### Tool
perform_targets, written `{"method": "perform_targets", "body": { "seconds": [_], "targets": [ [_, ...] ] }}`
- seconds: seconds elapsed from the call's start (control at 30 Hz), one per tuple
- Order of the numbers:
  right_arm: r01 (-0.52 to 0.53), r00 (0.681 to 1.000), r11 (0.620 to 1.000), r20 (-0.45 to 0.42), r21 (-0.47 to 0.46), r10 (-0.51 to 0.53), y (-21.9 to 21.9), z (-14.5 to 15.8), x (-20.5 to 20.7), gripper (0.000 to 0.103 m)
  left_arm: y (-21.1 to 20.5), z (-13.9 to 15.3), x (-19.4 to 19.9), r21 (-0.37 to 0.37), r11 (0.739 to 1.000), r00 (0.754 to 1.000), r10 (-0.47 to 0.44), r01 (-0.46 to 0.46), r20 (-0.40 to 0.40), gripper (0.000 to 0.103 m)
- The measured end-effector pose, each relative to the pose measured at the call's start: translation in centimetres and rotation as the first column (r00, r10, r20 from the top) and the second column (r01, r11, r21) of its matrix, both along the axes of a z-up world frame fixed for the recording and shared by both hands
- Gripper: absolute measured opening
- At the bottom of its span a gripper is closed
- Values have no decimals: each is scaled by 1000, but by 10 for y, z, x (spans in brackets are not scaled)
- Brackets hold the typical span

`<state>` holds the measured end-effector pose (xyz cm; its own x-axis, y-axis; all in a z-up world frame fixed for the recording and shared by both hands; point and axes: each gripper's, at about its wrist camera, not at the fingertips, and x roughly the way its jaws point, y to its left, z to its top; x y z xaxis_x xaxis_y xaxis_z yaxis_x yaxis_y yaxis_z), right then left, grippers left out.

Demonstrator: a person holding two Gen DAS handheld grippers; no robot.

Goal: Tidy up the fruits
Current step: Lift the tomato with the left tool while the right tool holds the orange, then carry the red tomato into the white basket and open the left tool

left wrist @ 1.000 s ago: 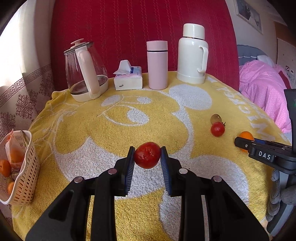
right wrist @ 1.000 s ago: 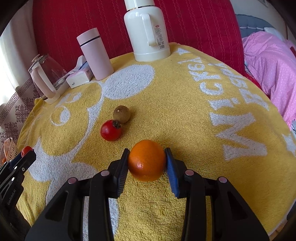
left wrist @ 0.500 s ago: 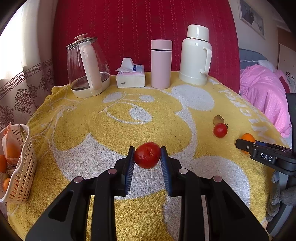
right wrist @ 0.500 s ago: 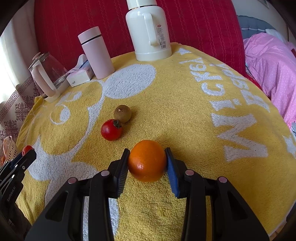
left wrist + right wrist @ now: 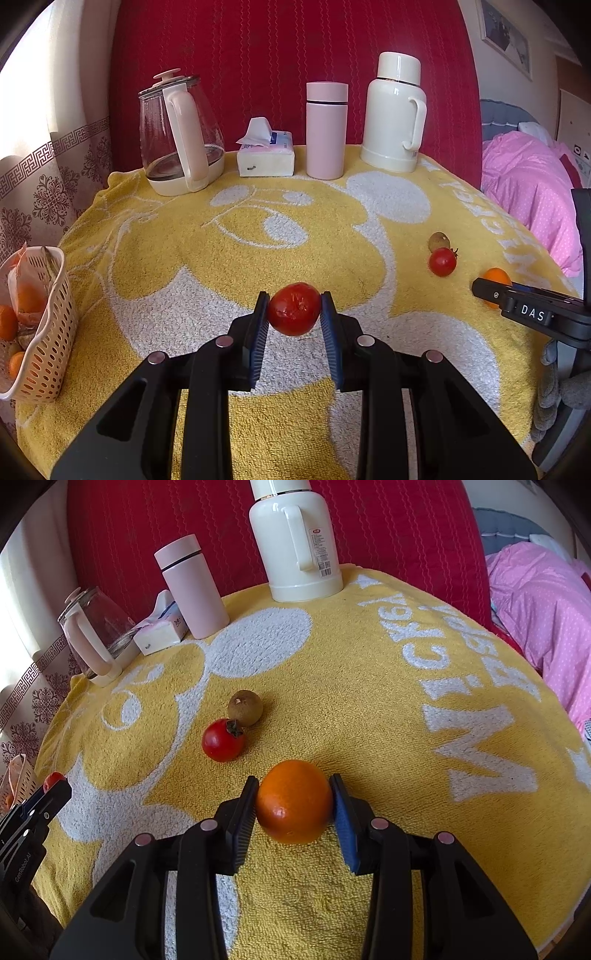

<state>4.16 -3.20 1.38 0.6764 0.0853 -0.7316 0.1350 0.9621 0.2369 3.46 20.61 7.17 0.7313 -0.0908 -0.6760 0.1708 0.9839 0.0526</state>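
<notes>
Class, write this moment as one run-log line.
left gripper: shut on red tomato | right gripper: shut on orange | on towel: small tomato, brown fruit | basket: left edge

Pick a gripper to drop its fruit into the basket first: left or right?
Left. The left gripper, shut on the red tomato, is nearer the basket at the table's left edge; the right gripper holds the orange farther away.

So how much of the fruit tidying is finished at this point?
Partly done. The basket at the table's left edge already holds several oranges. In hand: the left gripper is shut on a red tomato, and the right gripper is shut on an orange; neither has reached the basket. Left: a small tomato and a brown fruit lie loose on the yellow towel.
</notes>
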Motion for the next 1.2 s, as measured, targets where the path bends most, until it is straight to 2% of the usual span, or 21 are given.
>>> {"method": "perform_targets", "body": {
  "seconds": [0.27,0.47,0.83,1.2],
  "targets": [
    [10,1000,1000,25,-16,-10,0,4,-5,38,5,5,-1,-8,1000,1000,25,-24,17,28],
    [23,997,999,77,-31,-21,1,12,-13,38,10,19,-6,-3,999,997,50,-50,63,28],
    [48,995,998,86,-27,-46,-2,13,-14,38,28,46,-14,-5,995,987,96,-96,132,28],
    [65,993,997,103,-44,-60,0,16,-19,38,70,71,-18,-35,983,966,185,-181,180,28]
  ]
}}
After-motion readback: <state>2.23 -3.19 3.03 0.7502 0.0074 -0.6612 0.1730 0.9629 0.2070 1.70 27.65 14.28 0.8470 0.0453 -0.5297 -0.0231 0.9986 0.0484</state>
